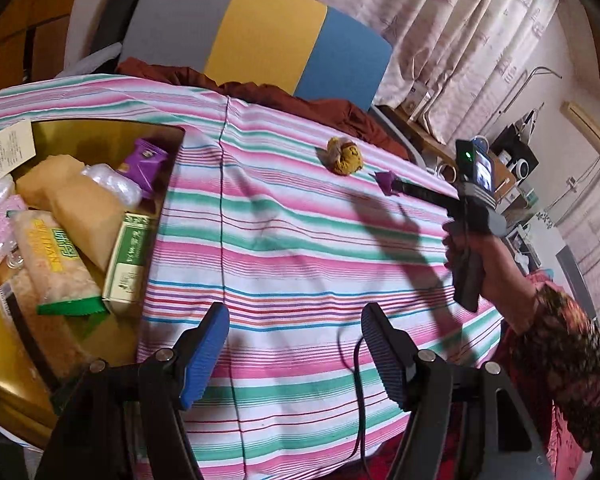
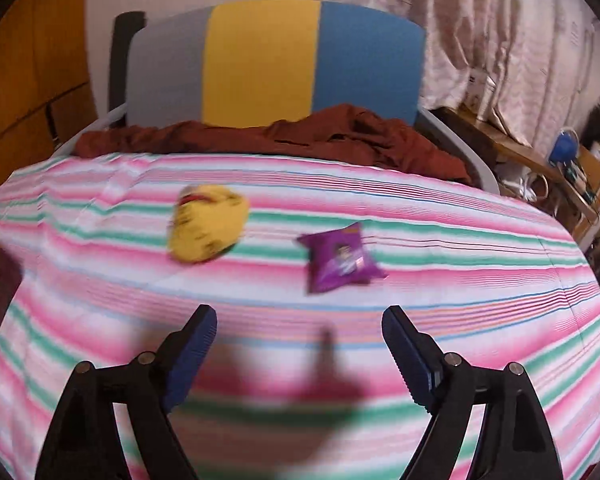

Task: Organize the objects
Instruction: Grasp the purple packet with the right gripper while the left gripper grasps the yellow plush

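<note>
Left gripper was spread wide, nothing between the pads, hovering over the striped cloth at lower centre. Right gripper also gaped empty, lower centre. Yellow packet and purple packet lay apart mid-frame on the cloth. Gold box of snacks sat at left edge.

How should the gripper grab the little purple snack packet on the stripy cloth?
Probably from above, with the fingers closing across the puffy middle of the purple packet. It lies flat on the striped cloth, so its thin sealed edges offer little to pinch. The open right gripper is nearest, and the yellow packet lies apart, out of the way.
</note>
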The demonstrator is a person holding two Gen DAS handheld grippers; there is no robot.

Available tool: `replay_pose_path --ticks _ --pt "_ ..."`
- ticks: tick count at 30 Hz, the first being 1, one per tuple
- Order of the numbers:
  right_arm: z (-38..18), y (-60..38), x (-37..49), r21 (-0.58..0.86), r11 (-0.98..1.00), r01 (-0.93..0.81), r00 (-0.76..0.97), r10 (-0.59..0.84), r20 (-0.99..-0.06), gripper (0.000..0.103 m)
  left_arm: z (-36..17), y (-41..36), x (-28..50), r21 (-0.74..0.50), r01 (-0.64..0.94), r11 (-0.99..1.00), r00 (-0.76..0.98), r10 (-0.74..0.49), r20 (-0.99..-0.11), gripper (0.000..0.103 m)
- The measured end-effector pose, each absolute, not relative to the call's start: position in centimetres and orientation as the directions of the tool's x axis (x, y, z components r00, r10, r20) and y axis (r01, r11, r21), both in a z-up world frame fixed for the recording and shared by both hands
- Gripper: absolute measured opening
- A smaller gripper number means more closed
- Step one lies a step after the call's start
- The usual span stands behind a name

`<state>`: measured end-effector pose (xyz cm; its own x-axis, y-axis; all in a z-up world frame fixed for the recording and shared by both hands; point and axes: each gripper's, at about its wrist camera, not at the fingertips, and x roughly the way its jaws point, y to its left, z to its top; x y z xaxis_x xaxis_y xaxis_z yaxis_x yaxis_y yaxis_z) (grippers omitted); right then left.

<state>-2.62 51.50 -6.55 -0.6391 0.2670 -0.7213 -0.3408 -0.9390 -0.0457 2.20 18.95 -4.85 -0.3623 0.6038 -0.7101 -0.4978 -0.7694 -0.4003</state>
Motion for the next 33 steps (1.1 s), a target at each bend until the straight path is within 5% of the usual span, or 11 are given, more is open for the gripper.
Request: replay_pose_path --ticks 9,17,33 --pt "-8.6 55.0 -6.8 -0.036 -0.931 -0.364 -0.633 0.275 -0.724 0.083 -5.3 20.0 1.2 -0.405 -0.483 -0.777 -0.341 0.593 -0.73 0.07" --pt "-10.4 56.9 -7.3 0.064 -0.93 -0.362 -0.629 0.194 -0.753 0.057 -4.3 23.2 -0.3 -0.412 -0.5 -0.762 -0.337 0.609 -0.718 0.07" --pt "-10.4 55.0 -2.9 0.062 -0.899 -0.433 -0.621 0.247 -0.744 0.054 -5.7 39.1 -11.2 -0.277 -0.53 -0.801 -0.383 0.518 -0.765 0.077"
